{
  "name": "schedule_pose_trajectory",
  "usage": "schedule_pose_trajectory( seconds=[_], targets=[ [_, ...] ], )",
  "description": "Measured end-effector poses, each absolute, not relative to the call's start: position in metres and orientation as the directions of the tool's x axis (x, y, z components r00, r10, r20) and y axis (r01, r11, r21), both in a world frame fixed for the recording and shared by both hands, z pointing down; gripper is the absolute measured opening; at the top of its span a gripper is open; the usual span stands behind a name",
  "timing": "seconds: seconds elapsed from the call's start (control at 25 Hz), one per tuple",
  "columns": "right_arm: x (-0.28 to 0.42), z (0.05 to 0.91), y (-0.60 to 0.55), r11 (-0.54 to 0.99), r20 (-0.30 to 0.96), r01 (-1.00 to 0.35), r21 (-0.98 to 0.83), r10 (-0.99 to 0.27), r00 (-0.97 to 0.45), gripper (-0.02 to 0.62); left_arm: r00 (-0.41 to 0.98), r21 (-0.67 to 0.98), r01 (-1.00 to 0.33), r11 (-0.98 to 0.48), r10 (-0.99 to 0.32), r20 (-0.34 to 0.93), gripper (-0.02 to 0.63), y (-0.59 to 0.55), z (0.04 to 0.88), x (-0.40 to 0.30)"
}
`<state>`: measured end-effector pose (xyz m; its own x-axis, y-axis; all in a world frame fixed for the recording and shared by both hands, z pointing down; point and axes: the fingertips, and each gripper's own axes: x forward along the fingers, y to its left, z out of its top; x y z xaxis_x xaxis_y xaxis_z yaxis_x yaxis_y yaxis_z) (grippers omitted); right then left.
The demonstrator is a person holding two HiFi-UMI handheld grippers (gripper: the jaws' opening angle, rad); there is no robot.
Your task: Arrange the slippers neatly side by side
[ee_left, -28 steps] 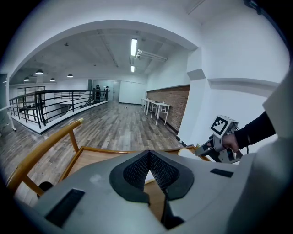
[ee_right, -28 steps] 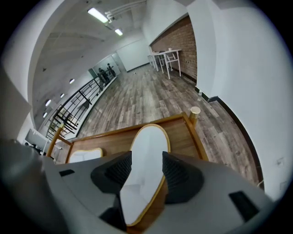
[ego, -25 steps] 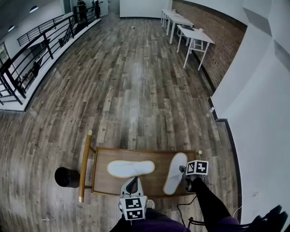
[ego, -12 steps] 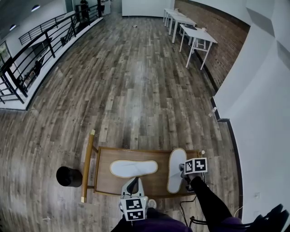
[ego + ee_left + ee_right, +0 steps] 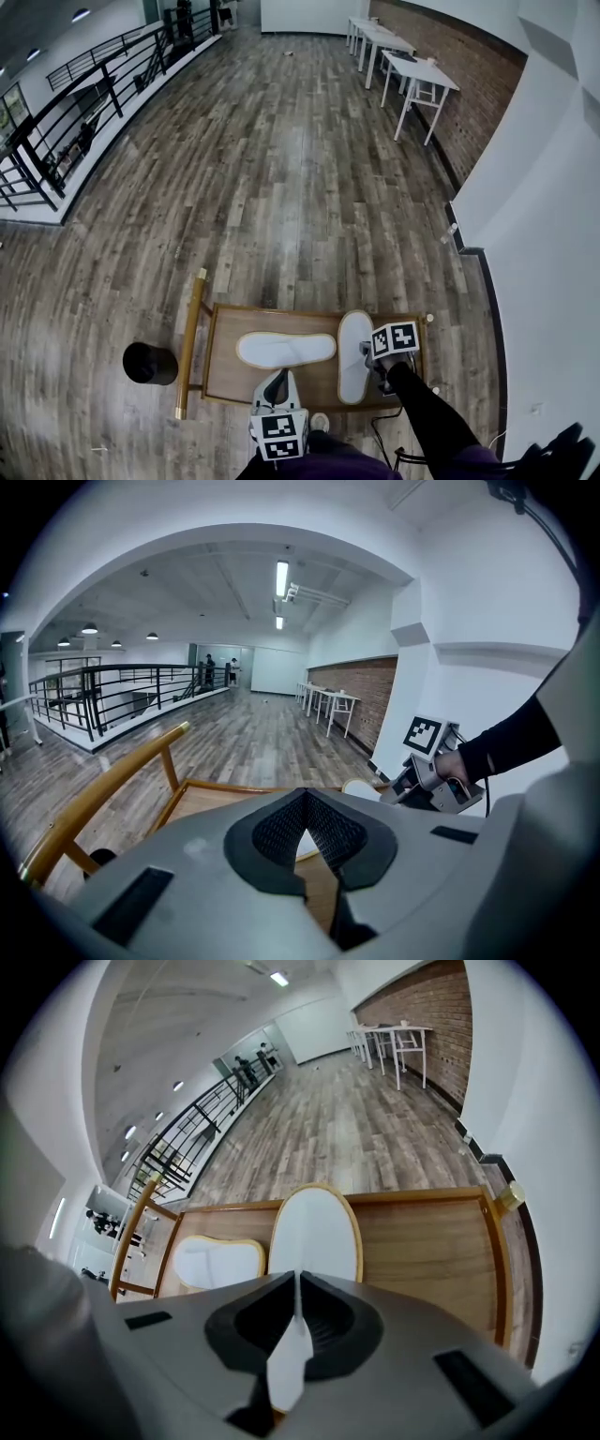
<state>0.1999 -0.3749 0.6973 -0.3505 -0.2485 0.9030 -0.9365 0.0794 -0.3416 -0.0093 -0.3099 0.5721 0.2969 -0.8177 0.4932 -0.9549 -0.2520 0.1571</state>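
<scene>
In the lower middle of the head view, the right gripper (image 5: 369, 354) has its jaws pinched narrow on the near edge of the right-hand slipper (image 5: 353, 361). That slipper lies lengthwise on the wooden tray (image 5: 309, 308), toe toward the top of the frame. The other slipper (image 5: 286, 349) lies crosswise just left of it, while the left gripper (image 5: 304, 819) hangs at the tray's near edge, jaws together on nothing.
</scene>
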Motion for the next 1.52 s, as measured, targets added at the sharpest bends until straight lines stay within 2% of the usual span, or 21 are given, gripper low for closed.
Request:
schedule_pose_trajectory(
  seconds=[0.64,0.8,0.96,1.08,1.16,1.24,1.36,1.52],
  targets=[
    [0.195,0.716,-0.370,0.100,0.892,-0.913,-0.395,-0.194,-0.407,0.017,0.275,0.157,-0.961,-0.226,-0.823,0.498,0.000,-0.319,0.571,-0.011],
    [0.199,0.713,-0.371,0.125,0.895,-0.921,-0.368,-0.221,-0.388,0.078,0.284,0.163,-0.959,-0.234,-0.818,0.500,0.000,-0.320,0.573,-0.007],
    [0.201,0.707,-0.369,0.122,0.885,-0.914,-0.388,-0.229,-0.406,0.097,0.300,0.172,-0.954,-0.246,-0.813,0.499,0.000,-0.322,0.574,-0.001],
    [0.208,0.688,-0.372,0.183,0.876,-0.922,-0.342,-0.292,-0.383,0.101,0.305,0.177,-0.952,-0.250,-0.814,0.494,0.000,-0.322,0.574,0.001],
    [0.204,0.659,-0.381,0.318,0.849,-0.919,-0.232,-0.394,-0.351,0.101,0.308,0.182,-0.951,-0.250,-0.813,0.494,0.000,-0.320,0.574,0.001],
    [0.174,0.625,-0.389,0.531,0.796,-0.841,-0.107,-0.461,-0.392,0.101,0.302,0.186,-0.953,-0.240,-0.810,0.503,0.000,-0.319,0.577,0.000],
    [0.098,0.598,-0.392,0.802,0.747,-0.596,0.041,-0.420,-0.515,0.101,0.286,0.191,-0.957,-0.216,-0.805,0.519,0.000,-0.315,0.584,-0.005],
    [0.022,0.619,-0.377,0.948,0.791,-0.298,0.114,-0.268,-0.550,0.100,0.277,0.183,-0.960,-0.212,-0.814,0.511,0.000,-0.313,0.578,-0.014]
  ],
)
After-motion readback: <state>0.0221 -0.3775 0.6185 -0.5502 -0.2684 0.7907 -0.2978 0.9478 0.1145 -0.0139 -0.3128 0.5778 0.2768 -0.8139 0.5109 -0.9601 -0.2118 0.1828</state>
